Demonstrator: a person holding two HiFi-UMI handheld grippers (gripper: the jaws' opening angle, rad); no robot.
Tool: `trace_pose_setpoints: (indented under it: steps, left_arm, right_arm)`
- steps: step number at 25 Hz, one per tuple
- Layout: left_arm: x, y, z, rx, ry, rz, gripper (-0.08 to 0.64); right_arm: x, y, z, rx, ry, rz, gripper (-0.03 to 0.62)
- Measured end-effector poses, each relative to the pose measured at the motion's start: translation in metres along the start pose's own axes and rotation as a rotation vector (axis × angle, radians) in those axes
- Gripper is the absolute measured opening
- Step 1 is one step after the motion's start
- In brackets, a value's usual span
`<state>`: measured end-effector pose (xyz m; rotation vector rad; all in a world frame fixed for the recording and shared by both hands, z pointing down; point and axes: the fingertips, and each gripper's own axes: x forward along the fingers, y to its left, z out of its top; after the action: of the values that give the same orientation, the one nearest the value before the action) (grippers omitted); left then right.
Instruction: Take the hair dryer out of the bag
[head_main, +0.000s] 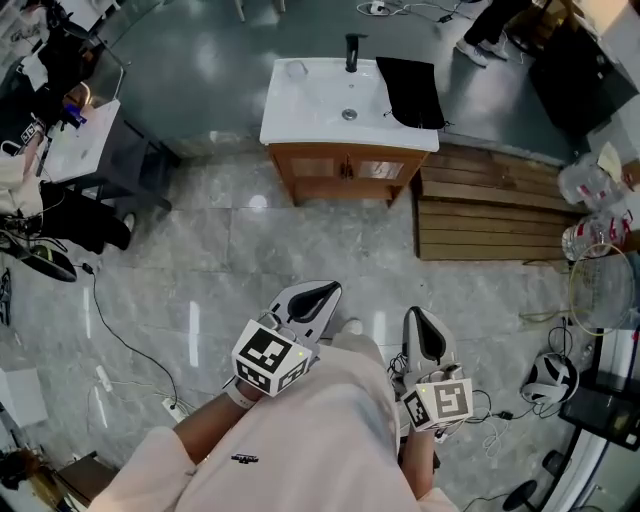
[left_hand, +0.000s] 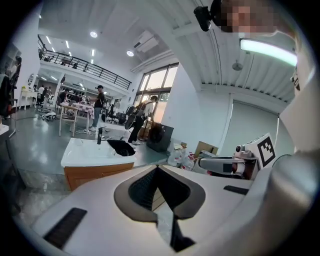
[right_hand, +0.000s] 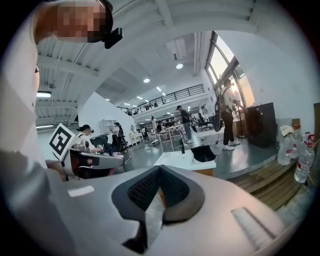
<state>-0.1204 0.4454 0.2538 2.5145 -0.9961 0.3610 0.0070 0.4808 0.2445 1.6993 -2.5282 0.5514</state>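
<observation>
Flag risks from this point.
1. The bag lies at the sink's right edge; a careless pull may drag it off.
2. The left tool and right tool are both shut and far from the bag; they must open before any grasp.
3. A cable crosses the floor at the left and could snag a foot.

Glossy grey tiled floor (head_main: 200, 250); a white washbasin (head_main: 310, 105) on a wooden cabinet (head_main: 340, 170); a slatted wooden platform (head_main: 490, 210) beside it; tall bright windows (left_hand: 157, 82); white ceiling lights (left_hand: 265, 50)
</observation>
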Motion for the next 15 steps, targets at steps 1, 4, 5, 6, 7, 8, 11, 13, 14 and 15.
trace_pose_setpoints:
  steps: [1, 4, 5, 6, 7, 8, 11, 13, 14, 15]
  left_arm:
    - [0.007, -0.008, 0.002, 0.009, -0.002, -0.007, 0.008]
    - [0.026, -0.031, 0.003, 0.029, -0.006, -0.011, 0.008]
    - [0.031, -0.037, 0.003, 0.032, -0.007, -0.007, 0.008]
    - [0.034, -0.042, 0.001, 0.032, -0.008, 0.0, 0.008]
    - [0.036, -0.046, 0.0, 0.03, -0.011, 0.009, 0.008]
    - [0.038, -0.05, -0.001, 0.027, -0.015, 0.019, 0.008]
    - [0.043, -0.057, 0.0, 0.023, -0.024, 0.051, 0.008]
    - [0.044, -0.059, 0.003, 0.024, -0.027, 0.07, 0.008]
    - [0.043, -0.058, 0.004, 0.023, -0.03, 0.08, 0.008]
    - [0.042, -0.056, 0.006, 0.021, -0.033, 0.092, 0.008]
  right_arm:
    - [-0.005, -0.006, -0.001, 0.003, -0.002, 0.002, 0.011]
    - [-0.019, -0.029, -0.001, 0.073, -0.07, 0.041, 0.009]
    - [-0.023, -0.036, -0.003, 0.09, -0.091, 0.056, 0.009]
    - [-0.027, -0.044, -0.006, 0.09, -0.1, 0.056, 0.009]
    - [-0.03, -0.051, -0.009, 0.078, -0.1, 0.043, 0.009]
    - [-0.033, -0.057, -0.012, 0.06, -0.098, 0.03, 0.009]
    - [-0.034, -0.071, -0.009, -0.002, -0.093, 0.023, 0.011]
    - [-0.03, -0.076, -0.003, -0.023, -0.093, 0.037, 0.011]
    - [-0.027, -0.076, 0.001, -0.023, -0.098, 0.048, 0.011]
    - [-0.023, -0.075, 0.004, -0.019, -0.104, 0.062, 0.011]
